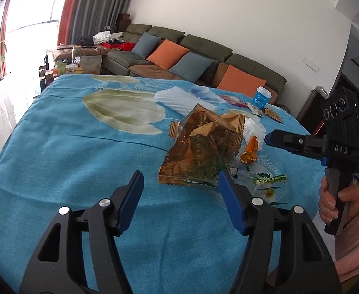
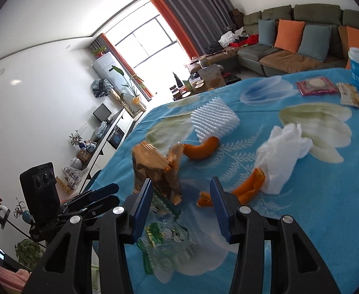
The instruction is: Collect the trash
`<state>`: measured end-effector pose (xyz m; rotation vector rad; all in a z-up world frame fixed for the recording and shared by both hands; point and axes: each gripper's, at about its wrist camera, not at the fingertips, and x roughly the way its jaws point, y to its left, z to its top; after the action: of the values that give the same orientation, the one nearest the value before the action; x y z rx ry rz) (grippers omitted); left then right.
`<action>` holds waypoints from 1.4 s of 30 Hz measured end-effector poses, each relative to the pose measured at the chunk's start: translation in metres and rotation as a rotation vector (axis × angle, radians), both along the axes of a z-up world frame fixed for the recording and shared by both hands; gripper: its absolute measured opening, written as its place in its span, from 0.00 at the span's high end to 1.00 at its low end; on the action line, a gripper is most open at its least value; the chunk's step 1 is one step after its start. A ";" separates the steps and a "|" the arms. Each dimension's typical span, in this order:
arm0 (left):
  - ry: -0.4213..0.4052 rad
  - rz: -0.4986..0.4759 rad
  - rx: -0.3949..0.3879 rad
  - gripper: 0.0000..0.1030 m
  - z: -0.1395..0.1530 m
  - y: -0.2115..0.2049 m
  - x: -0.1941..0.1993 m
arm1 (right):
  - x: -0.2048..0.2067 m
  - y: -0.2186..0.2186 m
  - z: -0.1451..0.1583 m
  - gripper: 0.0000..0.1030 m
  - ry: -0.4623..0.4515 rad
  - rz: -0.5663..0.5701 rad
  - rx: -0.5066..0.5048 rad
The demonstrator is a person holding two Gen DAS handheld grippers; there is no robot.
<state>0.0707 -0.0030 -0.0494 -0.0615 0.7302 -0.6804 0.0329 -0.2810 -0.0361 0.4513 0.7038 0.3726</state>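
Both grippers spread wide, neither gripping anything

The left gripper point(image 1: 179, 186) reaches forward and slightly downward, its two blue-padded fingers point(image 1: 231, 201) standing well apart with nothing between them. The right gripper point(image 2: 180, 193) is likewise parted, its blue pads point(image 2: 217, 208) angled outward and nothing pinched between them. In the left wrist view the right gripper point(image 1: 269, 138) appears side-on at the right edge, pointing leftward, and there its jaw state cannot be told. The right hand point(image 1: 333, 201) wraps its handle from below, fingers curled around the grip, a pink sleeve covering the wrist and forearm beneath it.
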 end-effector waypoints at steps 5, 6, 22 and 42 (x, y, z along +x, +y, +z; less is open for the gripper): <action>0.008 -0.048 0.000 0.39 -0.002 -0.012 -0.009 | -0.004 -0.004 -0.006 0.55 0.006 0.010 0.007; 0.008 -0.060 0.001 0.39 -0.002 -0.015 -0.012 | -0.004 -0.005 -0.007 0.55 0.006 0.014 0.008; 0.130 -0.103 -0.050 0.47 -0.015 -0.036 -0.004 | -0.043 0.004 -0.008 0.55 0.025 0.165 0.112; 0.130 -0.102 -0.079 0.89 -0.010 -0.030 -0.011 | -0.042 0.016 -0.011 0.98 0.019 0.162 0.086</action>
<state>0.0595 -0.0329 -0.0593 -0.1428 0.8349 -0.8082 -0.0091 -0.2650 -0.0472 0.4817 0.7473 0.5530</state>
